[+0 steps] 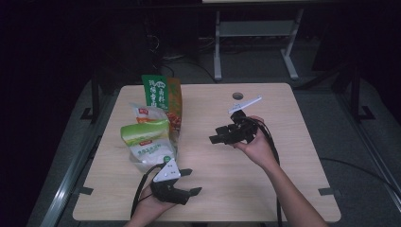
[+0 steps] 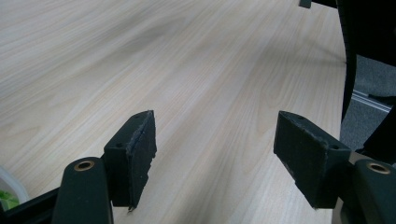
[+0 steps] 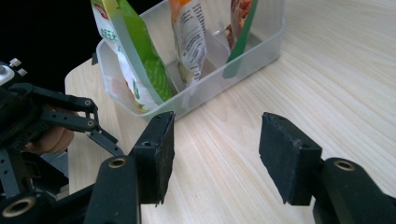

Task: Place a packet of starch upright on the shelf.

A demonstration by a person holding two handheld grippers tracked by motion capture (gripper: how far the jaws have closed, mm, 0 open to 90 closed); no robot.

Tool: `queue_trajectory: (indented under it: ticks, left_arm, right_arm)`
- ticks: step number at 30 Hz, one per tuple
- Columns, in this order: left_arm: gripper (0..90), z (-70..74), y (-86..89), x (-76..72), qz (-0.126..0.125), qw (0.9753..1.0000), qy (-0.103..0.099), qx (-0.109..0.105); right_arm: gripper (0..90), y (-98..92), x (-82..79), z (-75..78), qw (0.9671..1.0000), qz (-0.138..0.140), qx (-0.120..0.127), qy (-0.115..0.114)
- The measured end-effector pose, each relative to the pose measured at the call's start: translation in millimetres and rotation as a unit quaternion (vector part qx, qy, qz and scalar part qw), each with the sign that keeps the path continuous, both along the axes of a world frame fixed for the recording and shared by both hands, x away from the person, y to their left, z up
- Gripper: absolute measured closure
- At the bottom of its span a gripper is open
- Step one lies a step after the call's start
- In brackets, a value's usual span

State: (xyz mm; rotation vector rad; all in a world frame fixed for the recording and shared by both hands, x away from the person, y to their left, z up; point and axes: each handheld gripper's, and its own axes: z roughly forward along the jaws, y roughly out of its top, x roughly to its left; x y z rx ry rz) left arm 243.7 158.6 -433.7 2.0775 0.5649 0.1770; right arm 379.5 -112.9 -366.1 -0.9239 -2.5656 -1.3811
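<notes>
Clear plastic bin point(image 3: 261, 39) at table's point(image 1: 283, 156) left, holding upright snack pouches: pale green bag point(image 1: 144, 135) nearest, orange-white pouch point(image 3: 189, 32) mid, dark green packet point(image 1: 156, 92) farthest. Left gripper point(image 1: 189, 182) just near of bin, jaws spread, empty. Right gripper point(image 1: 215, 135) well right, jaws spread, empty.

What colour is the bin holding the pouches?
Clear, colourless plastic bin; best seen in the right gripper view.
</notes>
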Motion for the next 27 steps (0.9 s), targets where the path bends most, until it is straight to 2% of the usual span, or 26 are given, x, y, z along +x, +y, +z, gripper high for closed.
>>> queue_trajectory:
  ticks: [8,9,18,27]
  left_arm:
    - [29.5,0.7,2.4,1.8,0.004,1.0,0.004,-0.003]
    - [29.5,0.9,2.6,1.9,0.004,1.0,0.004,-0.002]
    - [29.5,0.7,2.0,2.1,0.004,1.0,0.003,-0.002]
    - [29.4,1.4,2.9,2.1,0.004,1.0,0.003,-0.003]
  right_arm:
    - [43.5,-12.6,-1.1,1.1,0.9999,-0.014,-0.003,0.009]
    - [43.6,-15.1,-0.7,0.9,0.9999,-0.014,-0.007,0.003]
    - [42.6,-30.6,-5.1,3.3,0.9996,-0.026,0.003,0.007]
    - [42.4,-48.5,-9.9,-2.8,0.9991,-0.042,0.003,0.01]
